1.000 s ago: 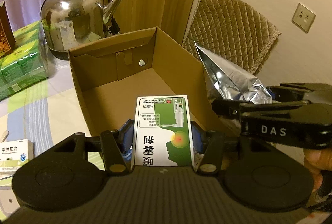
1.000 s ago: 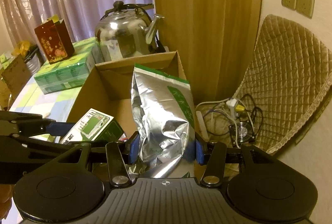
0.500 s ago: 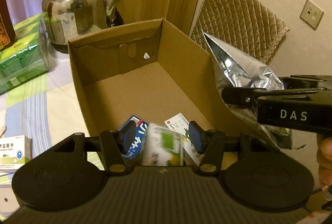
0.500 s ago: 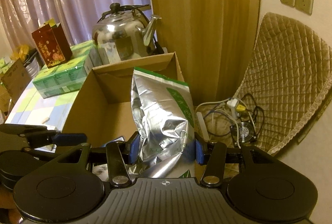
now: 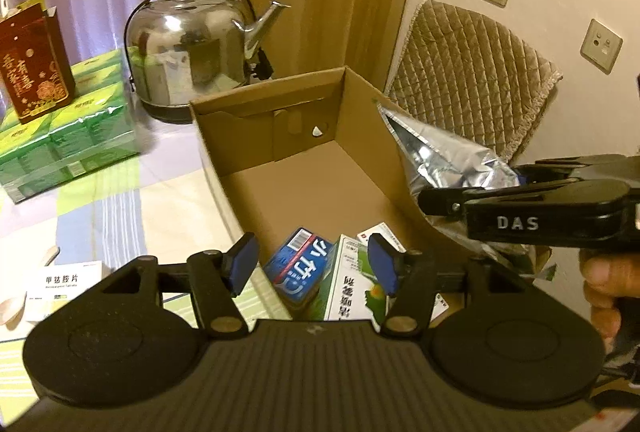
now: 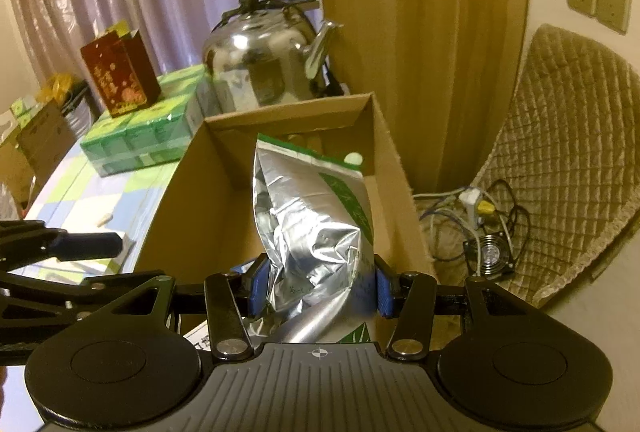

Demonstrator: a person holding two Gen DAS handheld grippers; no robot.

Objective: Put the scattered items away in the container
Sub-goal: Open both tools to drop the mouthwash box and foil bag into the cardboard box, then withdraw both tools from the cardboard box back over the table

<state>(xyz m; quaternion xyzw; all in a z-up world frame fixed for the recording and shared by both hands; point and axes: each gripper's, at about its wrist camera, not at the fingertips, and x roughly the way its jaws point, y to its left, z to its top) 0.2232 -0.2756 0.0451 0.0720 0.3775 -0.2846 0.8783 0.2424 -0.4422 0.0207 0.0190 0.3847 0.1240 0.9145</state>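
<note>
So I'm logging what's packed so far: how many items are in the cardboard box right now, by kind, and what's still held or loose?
Small cartons in the cardboard box: 3 (blue, green-and-white, white)
Foil pouch held in the right gripper: 1
White carton loose on the table: 1
Total: 5

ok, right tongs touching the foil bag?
Touching. The right wrist view shows the right tongs with both blue pads pressed into the foil bag, creasing it above the cardboard box.
</note>
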